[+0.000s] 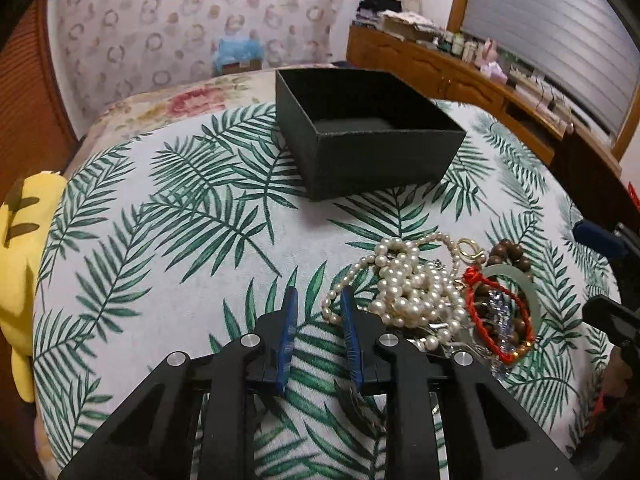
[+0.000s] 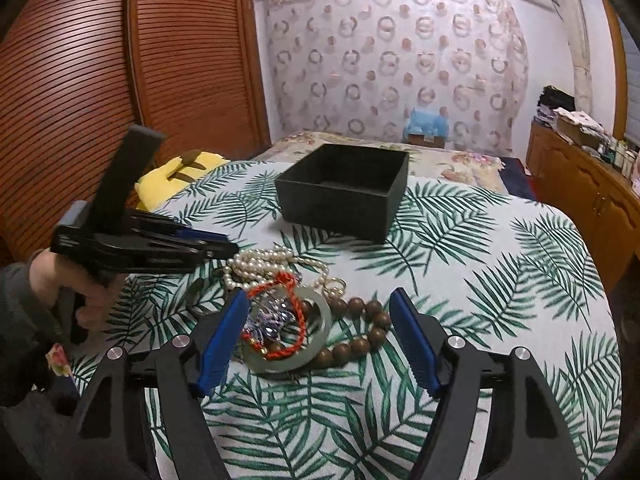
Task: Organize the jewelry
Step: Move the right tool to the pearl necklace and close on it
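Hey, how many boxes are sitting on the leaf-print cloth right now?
1. A single open black box stands on the far side of the leaf-print cloth, beyond the jewelry pile. No other box shows in either view.

Left wrist view close over the jewelry pile [image 1: 432, 292], facing the black box [image 1: 360, 140]; right wrist likewise, sharing both

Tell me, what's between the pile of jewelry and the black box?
Nothing but bare leaf-print cloth lies between the jewelry pile and the black box; both wrist views show it.
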The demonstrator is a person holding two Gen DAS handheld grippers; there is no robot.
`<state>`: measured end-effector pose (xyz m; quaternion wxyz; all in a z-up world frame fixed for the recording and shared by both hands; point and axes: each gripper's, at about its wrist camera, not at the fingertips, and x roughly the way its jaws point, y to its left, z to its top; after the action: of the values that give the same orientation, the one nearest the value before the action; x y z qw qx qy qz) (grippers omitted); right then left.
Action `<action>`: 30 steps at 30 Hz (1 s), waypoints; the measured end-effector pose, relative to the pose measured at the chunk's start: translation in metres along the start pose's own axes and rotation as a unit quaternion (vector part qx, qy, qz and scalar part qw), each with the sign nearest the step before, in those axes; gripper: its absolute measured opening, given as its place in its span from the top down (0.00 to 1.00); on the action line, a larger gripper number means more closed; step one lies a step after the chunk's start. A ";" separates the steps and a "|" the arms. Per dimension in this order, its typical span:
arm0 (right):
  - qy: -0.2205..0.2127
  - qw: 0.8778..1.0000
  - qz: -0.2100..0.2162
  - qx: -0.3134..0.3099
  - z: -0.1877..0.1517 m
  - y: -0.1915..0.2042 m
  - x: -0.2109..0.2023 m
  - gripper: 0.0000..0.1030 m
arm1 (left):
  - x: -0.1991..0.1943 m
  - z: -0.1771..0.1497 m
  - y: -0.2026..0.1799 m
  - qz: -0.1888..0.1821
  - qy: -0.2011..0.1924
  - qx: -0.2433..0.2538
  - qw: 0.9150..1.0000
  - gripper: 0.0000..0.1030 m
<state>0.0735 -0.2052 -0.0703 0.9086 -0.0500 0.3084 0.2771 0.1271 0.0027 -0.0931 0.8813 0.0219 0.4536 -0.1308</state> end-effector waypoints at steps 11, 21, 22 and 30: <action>0.012 1.000 0.014 -0.024 0.010 0.010 0.016 0.27 | 0.007 0.015 0.001 0.024 -0.008 0.030 0.999 0.96; 0.059 0.995 0.060 -0.046 0.023 0.020 0.055 0.53 | -0.023 0.018 0.020 0.027 -0.049 -0.003 0.998 0.96; 0.062 0.995 0.063 -0.049 0.025 0.022 0.059 0.55 | -0.027 0.017 0.020 0.026 -0.054 -0.006 0.998 0.96; 0.095 0.988 0.095 -0.081 0.036 0.041 0.096 0.55 | -0.037 0.016 0.023 0.027 -0.064 -0.004 0.998 0.96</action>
<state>0.1335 -0.1156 -0.0942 0.8378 -0.1198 0.3731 0.3802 0.1252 0.0300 -0.0553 0.9119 0.0221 0.3959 -0.1063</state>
